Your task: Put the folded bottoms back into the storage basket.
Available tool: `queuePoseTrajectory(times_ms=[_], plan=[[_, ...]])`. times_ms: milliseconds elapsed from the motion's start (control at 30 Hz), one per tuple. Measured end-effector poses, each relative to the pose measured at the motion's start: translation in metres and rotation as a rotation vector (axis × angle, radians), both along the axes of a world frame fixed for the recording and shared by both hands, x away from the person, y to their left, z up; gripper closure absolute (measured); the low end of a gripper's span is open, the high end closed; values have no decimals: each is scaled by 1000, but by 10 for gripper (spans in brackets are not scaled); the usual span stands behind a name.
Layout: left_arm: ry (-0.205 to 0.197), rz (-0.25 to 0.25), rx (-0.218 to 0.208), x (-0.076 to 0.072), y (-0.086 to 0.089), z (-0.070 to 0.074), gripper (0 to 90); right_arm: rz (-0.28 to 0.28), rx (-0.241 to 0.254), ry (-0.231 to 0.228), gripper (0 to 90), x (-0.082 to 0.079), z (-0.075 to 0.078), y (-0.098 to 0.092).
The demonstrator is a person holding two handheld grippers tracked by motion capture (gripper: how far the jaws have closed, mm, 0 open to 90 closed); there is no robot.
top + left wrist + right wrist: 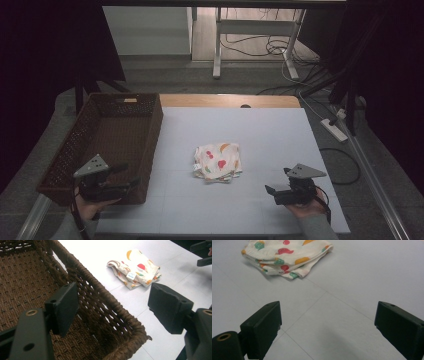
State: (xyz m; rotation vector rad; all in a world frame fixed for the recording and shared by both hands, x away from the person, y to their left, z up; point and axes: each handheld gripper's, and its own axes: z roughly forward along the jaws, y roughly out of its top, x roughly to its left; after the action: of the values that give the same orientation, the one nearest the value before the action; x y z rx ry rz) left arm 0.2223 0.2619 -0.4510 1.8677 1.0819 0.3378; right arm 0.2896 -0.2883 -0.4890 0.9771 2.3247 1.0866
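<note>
A folded white cloth printed with coloured fruit shapes lies in the middle of the white table top. My left gripper hovers open over the near right corner of a brown woven basket, with nothing between its jaws. In the left gripper view the open left gripper straddles the basket rim, and the cloth lies beyond it. My right gripper stands open near the table's front right. In the right gripper view the right gripper points towards the cloth, a short way off.
The basket's inside holds nothing. A wooden strip borders the table's far edge. Desk legs and cables stand on the floor behind, and a power strip lies to the right of the table.
</note>
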Motion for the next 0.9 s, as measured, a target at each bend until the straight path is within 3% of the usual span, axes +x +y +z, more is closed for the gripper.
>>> queuePoseTrajectory(times_ms=[900], plan=[[-13, -5, -5, -2, -3, 3, 240, 4, -13, 7, 76, -1, -3, 1]])
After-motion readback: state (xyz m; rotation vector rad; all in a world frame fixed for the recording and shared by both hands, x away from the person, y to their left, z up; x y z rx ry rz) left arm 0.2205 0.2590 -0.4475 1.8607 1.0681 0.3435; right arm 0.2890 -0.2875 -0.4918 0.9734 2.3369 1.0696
